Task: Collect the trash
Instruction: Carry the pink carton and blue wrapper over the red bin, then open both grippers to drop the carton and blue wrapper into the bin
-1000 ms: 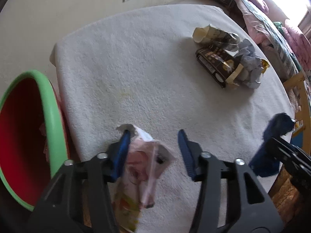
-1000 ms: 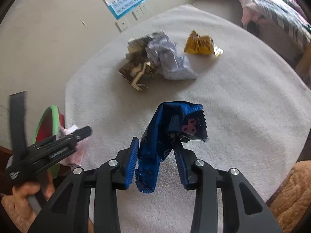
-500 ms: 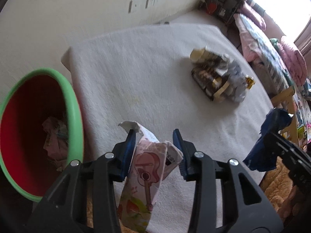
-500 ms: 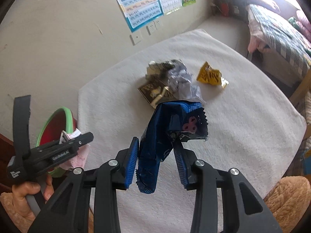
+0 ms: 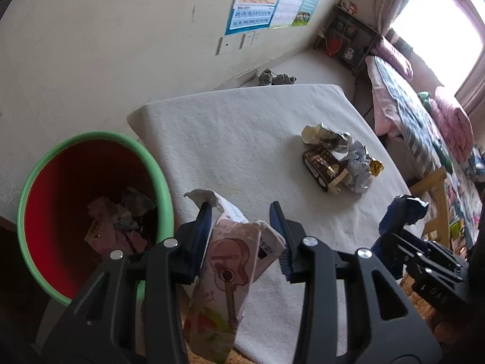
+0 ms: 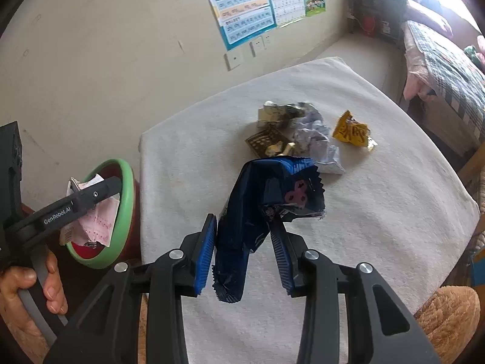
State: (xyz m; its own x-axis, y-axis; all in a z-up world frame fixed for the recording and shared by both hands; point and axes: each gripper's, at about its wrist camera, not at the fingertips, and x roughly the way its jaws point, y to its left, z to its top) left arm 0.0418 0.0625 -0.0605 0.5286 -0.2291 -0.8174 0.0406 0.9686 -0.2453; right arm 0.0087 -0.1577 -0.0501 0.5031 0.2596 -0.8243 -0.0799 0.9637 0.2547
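Cream wall (image 5: 121, 30), scuffed. Posters (image 6: 251, 3) pinned above white sockets (image 6: 234, 60). Dark shelf unit (image 5: 348, 45) in the far corner. Bed (image 6: 448, 60) with checked cover and pink bedding along the right side. Bright window (image 5: 439, 18), strong daylight.

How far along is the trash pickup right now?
Done: some wrappers already lie in the red bin. In hand: the left gripper holds a pink carton, the right gripper a blue bag. Left: a wrapper pile and yellow packet on the table.
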